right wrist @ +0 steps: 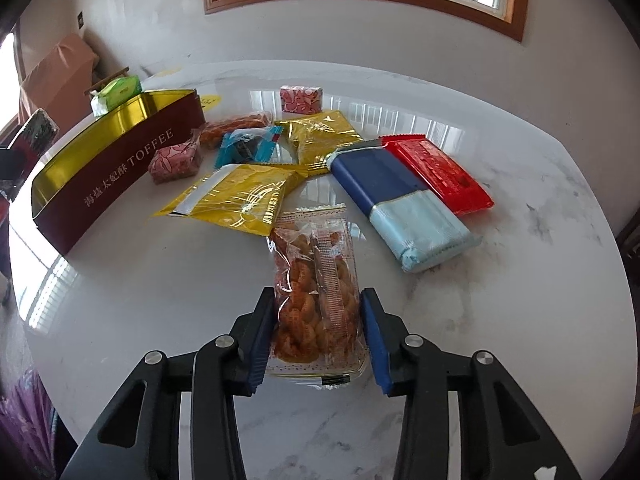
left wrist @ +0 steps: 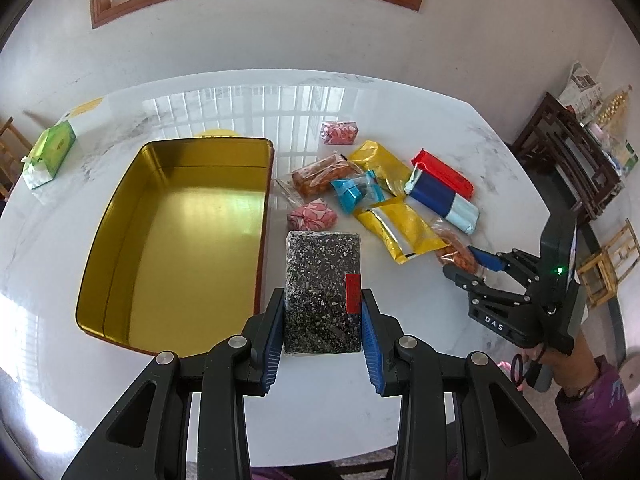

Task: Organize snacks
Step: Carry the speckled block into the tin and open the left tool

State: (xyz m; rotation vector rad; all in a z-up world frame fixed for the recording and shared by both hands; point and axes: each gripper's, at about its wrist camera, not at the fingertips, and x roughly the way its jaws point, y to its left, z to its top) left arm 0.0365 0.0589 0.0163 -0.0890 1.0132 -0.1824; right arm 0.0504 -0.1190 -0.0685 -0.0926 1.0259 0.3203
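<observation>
My left gripper (left wrist: 322,308) is shut on a black speckled snack block (left wrist: 322,296) with a red label, held just right of the open gold toffee tin (left wrist: 120,240). The tin holds nothing. My right gripper (right wrist: 318,320) is shut on a clear bag of orange twisted snacks (right wrist: 314,288), at the near edge of the snack pile. The right gripper also shows in the left wrist view (left wrist: 474,270), and the tin in the right wrist view (right wrist: 120,168). Loose on the table lie two gold pouches (right wrist: 240,196), a blue pack (right wrist: 396,208), a red pack (right wrist: 436,172), pink-wrapped blocks (right wrist: 176,162), a teal packet (right wrist: 246,148).
White marble table (right wrist: 520,280) with its edge near on the right. A green tissue pack (left wrist: 50,150) lies beyond the tin at far left. Chairs and a dark wooden shelf (left wrist: 568,152) stand off the table's right side.
</observation>
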